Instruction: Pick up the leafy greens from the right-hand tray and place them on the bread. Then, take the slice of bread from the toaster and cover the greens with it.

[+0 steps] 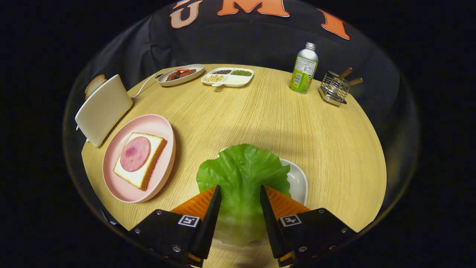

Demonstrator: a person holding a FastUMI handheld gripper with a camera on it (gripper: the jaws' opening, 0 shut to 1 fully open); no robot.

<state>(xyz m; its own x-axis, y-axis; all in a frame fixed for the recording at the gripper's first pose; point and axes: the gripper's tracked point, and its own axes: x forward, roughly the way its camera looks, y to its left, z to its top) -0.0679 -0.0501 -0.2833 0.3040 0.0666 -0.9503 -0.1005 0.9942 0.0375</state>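
Claw (240, 193) pinches the lettuce leaf (241, 175) over its white tray (297, 178), pink plate (122, 186) alongside.

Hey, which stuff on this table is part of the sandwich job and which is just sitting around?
Part of the job:
lettuce leaf between the fingers
white tray
bread with ham
pink plate
toaster
toaster slice

Just lying about:
sausage dish
divided bean tray
bottle
wire utensil holder

A round wooden table (282, 123) is sitting under soft light, its pale grain glowing, while black cloth (238, 41) is hanging as the wall behind its far edge.
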